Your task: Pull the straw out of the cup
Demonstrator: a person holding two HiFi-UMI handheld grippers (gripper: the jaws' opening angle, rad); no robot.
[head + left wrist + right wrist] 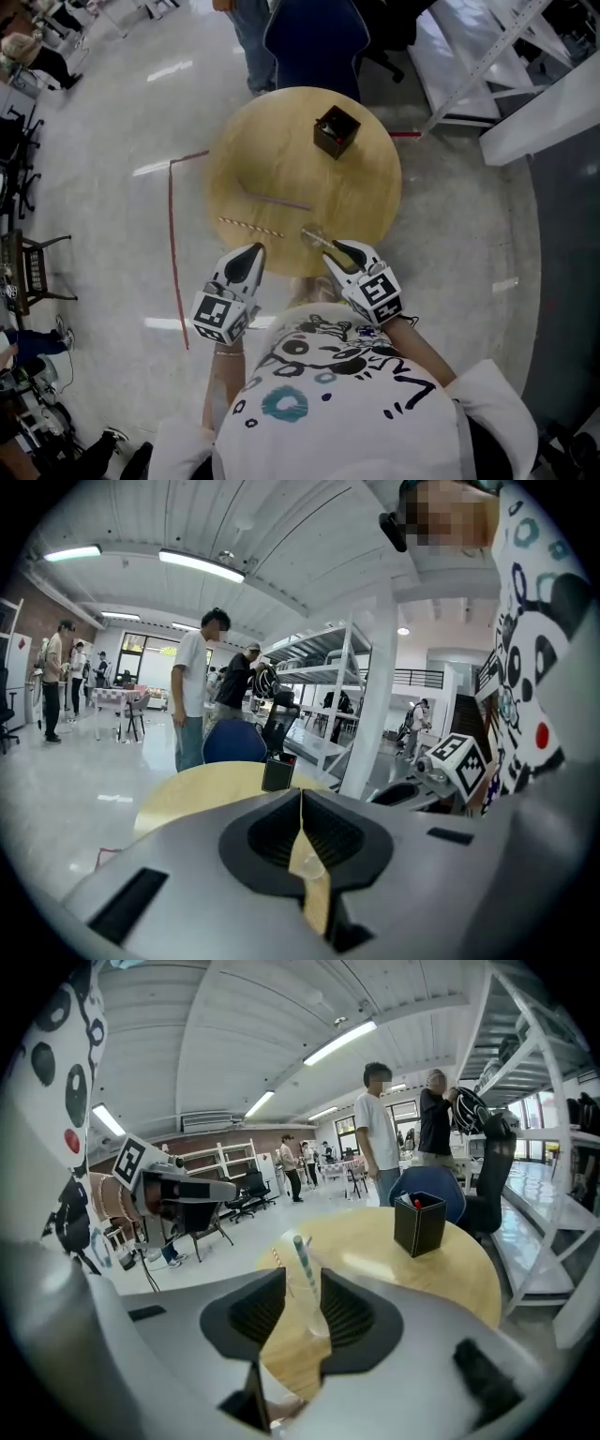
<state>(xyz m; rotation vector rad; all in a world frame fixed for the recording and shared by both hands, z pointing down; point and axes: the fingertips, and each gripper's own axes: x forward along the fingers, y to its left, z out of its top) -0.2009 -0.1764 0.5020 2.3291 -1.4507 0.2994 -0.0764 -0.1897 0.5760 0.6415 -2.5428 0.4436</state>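
Strip lights [197,562] are glowing overhead, washing the hall in bright, even white. The floor [122,122] is throwing back white glare streaks, and the desk [281,169] is showing a soft sheen with only faint shadows. Both gripper views are bulging at the edges and darkening to black corners. The left tool [301,801] and right tool [302,1283] are looking soft, close to the lens. The cup [313,1314] is gleaming faintly.
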